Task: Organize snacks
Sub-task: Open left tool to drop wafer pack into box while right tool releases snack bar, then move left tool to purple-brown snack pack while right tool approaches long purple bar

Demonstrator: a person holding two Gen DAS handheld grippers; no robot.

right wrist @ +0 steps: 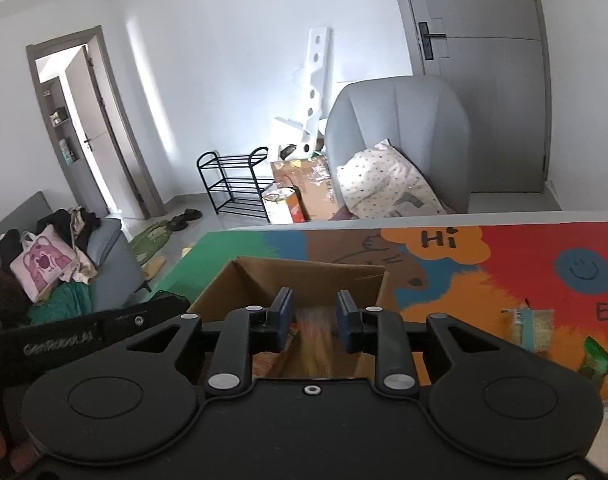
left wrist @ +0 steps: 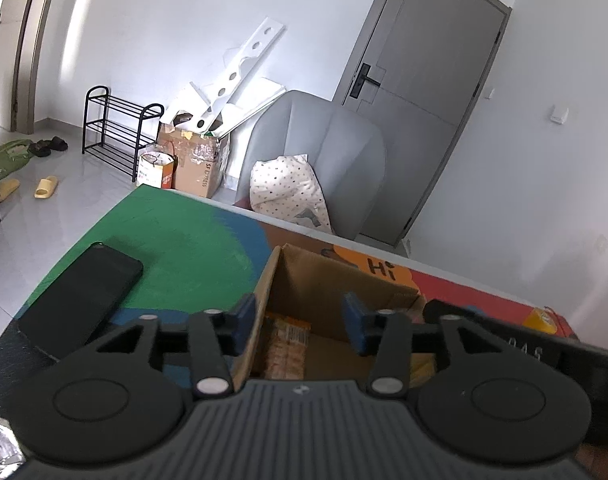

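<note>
Both grippers hang over the open cardboard box (left wrist: pixel 344 292) that stands on the colourful mat (left wrist: pixel 191 240), so the sorting looks to be well under way but not finished. The left gripper (left wrist: pixel 299 322) is spread wide and holds nothing; straight below it a pale snack pack (left wrist: pixel 289 344) with a barcode lies on the box floor, clear of both pads, which I judge to be a piece already delivered. The right gripper (right wrist: pixel 315 322) has its jaws parted only a little, and a blurred orange-yellow packet (right wrist: pixel 314 340) sits in the gap between them, over the box (right wrist: pixel 304 280); the blur makes it impossible to tell whether the pads press on it or have let it go, though it reads as a drop in progress. More yellow wrapping shows at the right side of the box in the left view, too hidden to name. What is left, as far as can be seen: a small striped pack (right wrist: pixel 530 326) and a green wrapper (right wrist: pixel 598 354) lie on the mat to the right of the box, well apart from it, and an orange sachet (left wrist: pixel 542 316) lies on the red part of the mat. A black phone (left wrist: pixel 79 300) rests on the green area and seems no part of the job.
</note>
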